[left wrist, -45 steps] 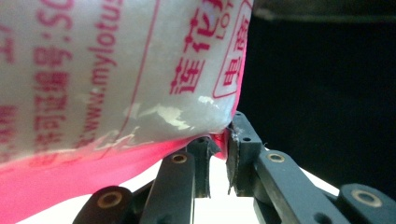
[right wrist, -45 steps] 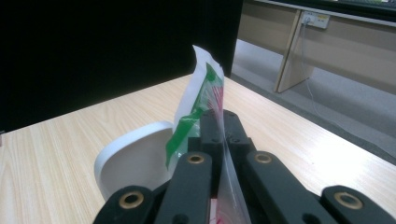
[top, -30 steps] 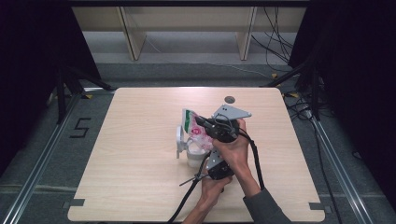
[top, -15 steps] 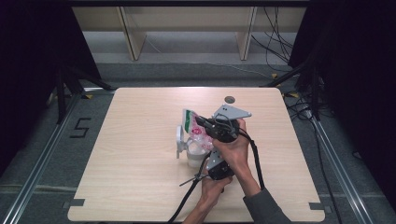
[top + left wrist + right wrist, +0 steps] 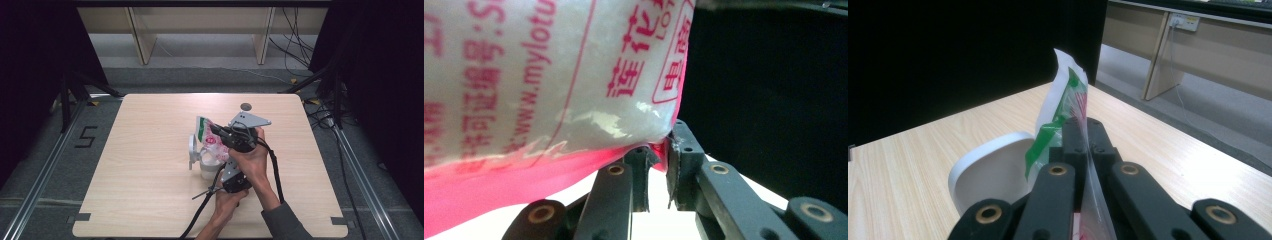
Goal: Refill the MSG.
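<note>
A plastic bag (image 5: 207, 134) with a green top strip and pink print is held above a white cup (image 5: 208, 169) in the middle of the table. The cup's white lid (image 5: 192, 150) stands open at its left. My right gripper (image 5: 217, 131) comes in from the right and is shut on the bag's upper part (image 5: 1068, 95), with the film pinched between the jaws at my right gripper (image 5: 1087, 131). My left gripper (image 5: 223, 159) reaches up from below and is shut on the bag's pink bottom corner (image 5: 574, 85), gripped at my left gripper (image 5: 662, 150). The lid (image 5: 990, 177) lies just beyond the right jaws.
A small grey round disc (image 5: 245, 106) lies near the far edge of the wooden table (image 5: 140, 190). The person's forearms cross near the table's front edge. Cables trail off the front. Shelving legs and cables stand on the floor beyond the table.
</note>
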A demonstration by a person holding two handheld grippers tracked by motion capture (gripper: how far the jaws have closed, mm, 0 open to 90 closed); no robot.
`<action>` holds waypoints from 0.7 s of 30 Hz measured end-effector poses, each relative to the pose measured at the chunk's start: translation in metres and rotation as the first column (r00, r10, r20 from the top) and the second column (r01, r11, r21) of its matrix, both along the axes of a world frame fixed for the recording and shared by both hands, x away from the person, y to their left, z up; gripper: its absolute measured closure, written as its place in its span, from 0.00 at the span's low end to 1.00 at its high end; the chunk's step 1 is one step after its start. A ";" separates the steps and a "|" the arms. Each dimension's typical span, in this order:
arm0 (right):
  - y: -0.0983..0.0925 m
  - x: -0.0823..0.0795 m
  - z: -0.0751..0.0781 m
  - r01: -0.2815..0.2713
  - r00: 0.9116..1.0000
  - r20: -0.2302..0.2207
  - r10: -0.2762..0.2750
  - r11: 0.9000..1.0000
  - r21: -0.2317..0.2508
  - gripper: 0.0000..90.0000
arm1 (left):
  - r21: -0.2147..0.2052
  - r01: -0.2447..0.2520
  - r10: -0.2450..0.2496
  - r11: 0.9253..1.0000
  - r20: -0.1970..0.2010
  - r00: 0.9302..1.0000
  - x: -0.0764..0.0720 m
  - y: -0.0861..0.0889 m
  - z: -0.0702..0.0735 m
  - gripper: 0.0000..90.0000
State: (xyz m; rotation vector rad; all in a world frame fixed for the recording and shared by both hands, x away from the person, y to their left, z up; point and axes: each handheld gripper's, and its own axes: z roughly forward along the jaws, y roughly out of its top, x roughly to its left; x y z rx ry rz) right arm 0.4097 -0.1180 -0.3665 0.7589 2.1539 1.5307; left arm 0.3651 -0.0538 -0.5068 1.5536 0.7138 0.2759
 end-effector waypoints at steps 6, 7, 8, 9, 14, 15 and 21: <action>-0.004 -0.001 0.001 0.009 1.000 -0.021 -0.009 1.000 0.022 1.00 | 0.017 0.007 -0.007 1.000 -0.005 1.000 -0.001 0.002 0.001 0.89; -0.005 -0.001 0.002 0.000 1.000 -0.025 0.001 1.000 0.025 1.00 | 0.015 0.007 -0.007 1.000 -0.003 1.000 -0.001 0.002 0.001 0.89; -0.005 0.000 0.002 -0.005 1.000 -0.009 0.006 1.000 0.027 1.00 | 0.019 0.003 -0.003 1.000 -0.003 1.000 -0.002 0.002 0.000 0.89; -0.006 0.001 0.002 -0.011 1.000 0.007 0.011 1.000 0.017 1.00 | 0.025 0.002 -0.002 1.000 -0.005 1.000 -0.002 0.002 0.001 0.89; -0.010 0.000 0.004 -0.007 1.000 -0.006 0.007 0.999 0.044 1.00 | 0.032 0.007 -0.007 0.999 -0.004 1.000 -0.002 0.004 0.000 0.89; -0.009 0.000 0.004 -0.014 1.000 -0.017 0.015 0.998 0.060 1.00 | 0.021 0.008 -0.008 1.000 -0.009 1.000 -0.003 0.004 0.000 0.89; -0.013 -0.001 0.005 -0.019 0.999 -0.033 0.022 0.996 0.086 1.00 | -0.007 0.007 -0.008 1.000 -0.025 1.000 -0.004 0.004 0.000 0.88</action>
